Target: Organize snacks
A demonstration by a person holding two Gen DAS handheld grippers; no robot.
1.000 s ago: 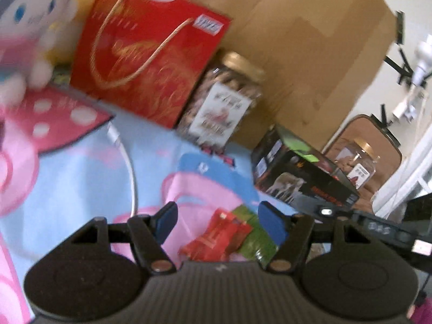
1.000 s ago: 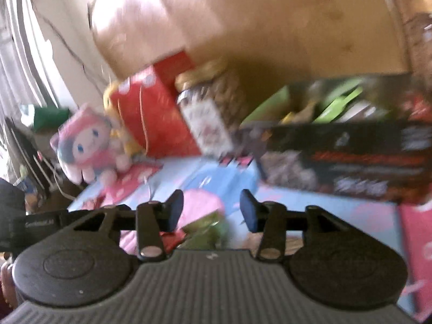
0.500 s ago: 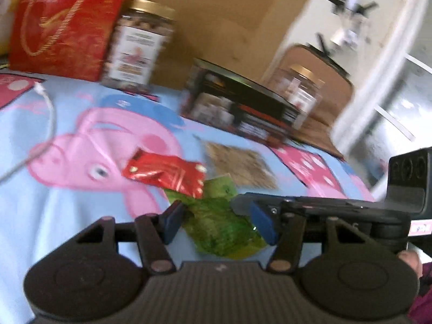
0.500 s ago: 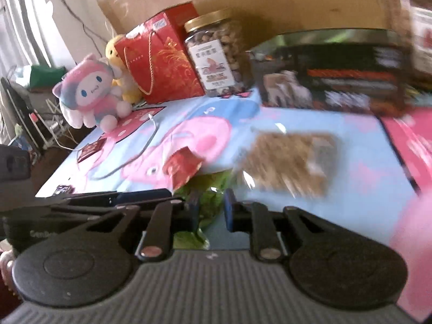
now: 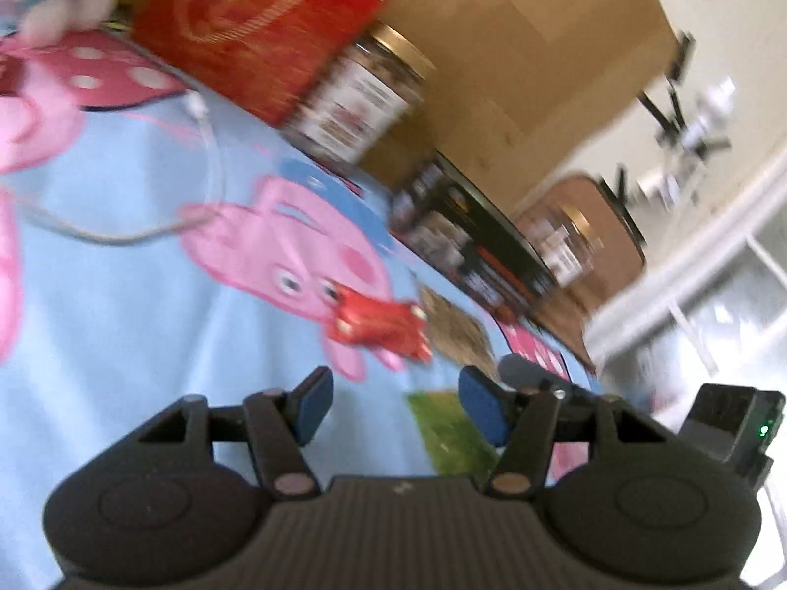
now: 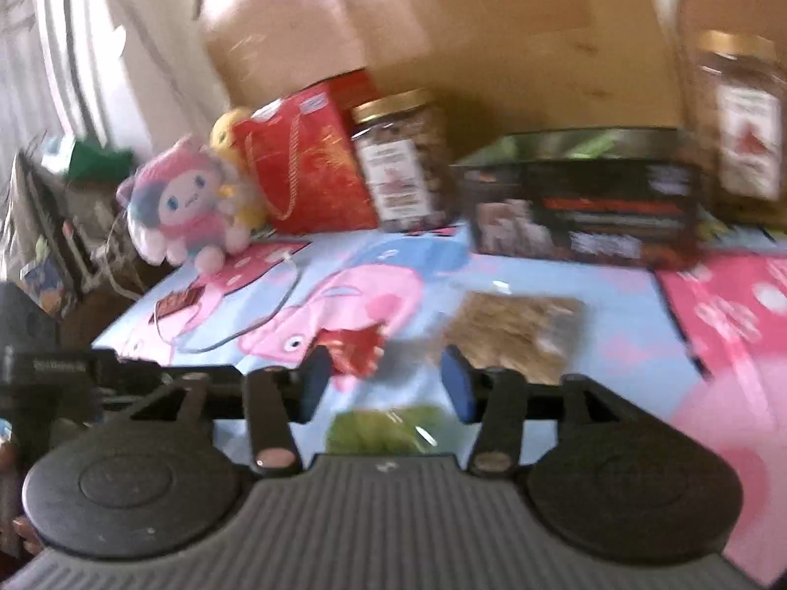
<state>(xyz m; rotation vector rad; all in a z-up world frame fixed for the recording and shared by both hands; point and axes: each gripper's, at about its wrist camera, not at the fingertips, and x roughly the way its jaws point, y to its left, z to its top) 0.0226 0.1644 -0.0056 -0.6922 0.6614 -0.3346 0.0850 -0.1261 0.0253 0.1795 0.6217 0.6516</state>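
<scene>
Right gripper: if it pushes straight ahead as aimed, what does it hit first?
Probably the red packet, just beyond the open right gripper; behind it, the jar. The green packet lies below the fingers, likely passed over. Blur makes depth uncertain.

- tablecloth: printed cloth, matt, smooth
- red snack packet: crinkly foil, shiny
- green packet: glossy plastic film
- clear bag of brown snack: see-through plastic with glare
- jars: clear plastic or glass (can't tell), gold metallic-looking lids
- red gift bag: glossy paper, cord handle
- plush doll: fuzzy fabric
- big cardboard box: matt brown
- gripper bodies: ribbed matt black plastic
</scene>
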